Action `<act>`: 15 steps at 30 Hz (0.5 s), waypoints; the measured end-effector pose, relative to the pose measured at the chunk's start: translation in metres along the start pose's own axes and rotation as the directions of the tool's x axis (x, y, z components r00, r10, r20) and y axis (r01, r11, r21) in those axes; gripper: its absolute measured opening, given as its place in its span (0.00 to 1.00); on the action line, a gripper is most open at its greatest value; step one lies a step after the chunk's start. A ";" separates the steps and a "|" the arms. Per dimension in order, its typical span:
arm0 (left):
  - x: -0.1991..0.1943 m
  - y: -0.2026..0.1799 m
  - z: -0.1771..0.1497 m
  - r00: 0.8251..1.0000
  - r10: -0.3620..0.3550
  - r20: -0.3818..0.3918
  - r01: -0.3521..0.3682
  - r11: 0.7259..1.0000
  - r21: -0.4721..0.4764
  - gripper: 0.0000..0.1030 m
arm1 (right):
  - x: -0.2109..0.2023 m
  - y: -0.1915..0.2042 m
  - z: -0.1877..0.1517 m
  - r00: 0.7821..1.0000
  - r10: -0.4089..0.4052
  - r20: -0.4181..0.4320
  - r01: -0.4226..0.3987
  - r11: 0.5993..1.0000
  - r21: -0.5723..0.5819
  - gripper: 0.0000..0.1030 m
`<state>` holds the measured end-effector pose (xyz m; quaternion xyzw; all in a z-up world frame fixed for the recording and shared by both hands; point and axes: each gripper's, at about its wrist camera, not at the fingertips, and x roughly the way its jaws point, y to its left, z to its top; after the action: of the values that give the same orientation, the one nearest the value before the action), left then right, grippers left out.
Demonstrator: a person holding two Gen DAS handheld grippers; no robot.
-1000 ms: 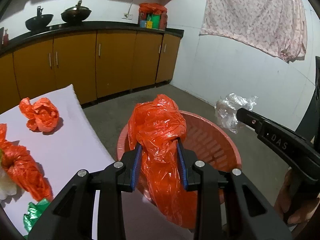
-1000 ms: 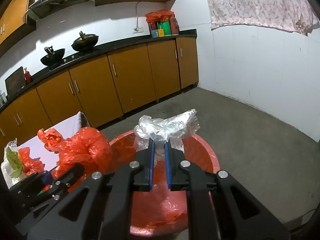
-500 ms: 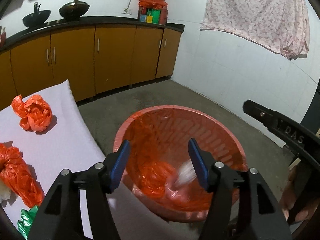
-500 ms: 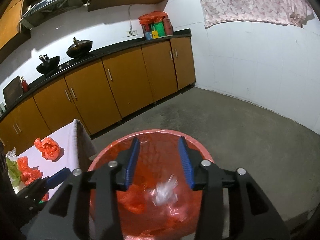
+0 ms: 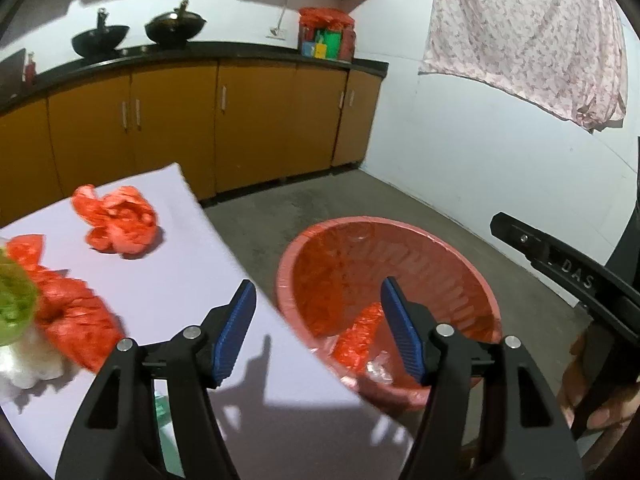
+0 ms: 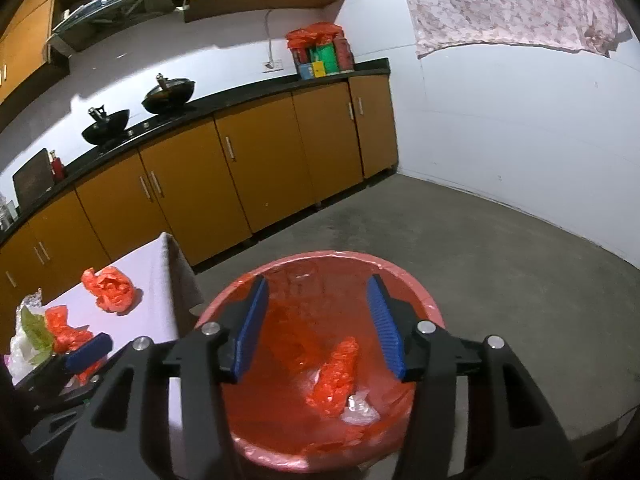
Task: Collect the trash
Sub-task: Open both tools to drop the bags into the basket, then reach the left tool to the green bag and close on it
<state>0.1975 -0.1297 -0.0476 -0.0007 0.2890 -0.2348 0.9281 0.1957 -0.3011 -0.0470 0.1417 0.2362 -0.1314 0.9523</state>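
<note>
Inspector: Your left gripper [image 5: 316,332] and right gripper [image 6: 318,328] both have jaws spread wide, holding nothing. A red bag [image 6: 335,376] and clear wrap [image 6: 358,408] lie in the red basket [image 6: 434,312].

Operator: What remains?

Inspector: The crumpled red bag [image 5: 120,222] on the white table [image 5: 192,264], well apart from your left gripper, which hangs over the table edge. Likely light, soft, slippery; pinch a bunched fold.

Left gripper [image 5: 320,328] is held wide apart, empty, over table edge [image 5: 224,240]; red bag [image 5: 356,336] lies in bin [image 5: 460,280].
</note>
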 end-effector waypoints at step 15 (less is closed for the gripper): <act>-0.056 0.090 -0.059 0.957 0.283 -0.069 -0.287 0.957 -0.046 0.72 | -0.023 0.051 -0.020 0.994 0.105 -0.031 -0.107 0.992 -0.062 0.55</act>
<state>0.1651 -0.0173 -0.0791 0.0224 0.3211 -0.0904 0.9424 0.1841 -0.2430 -0.0422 0.1255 0.2455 -0.0711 0.9586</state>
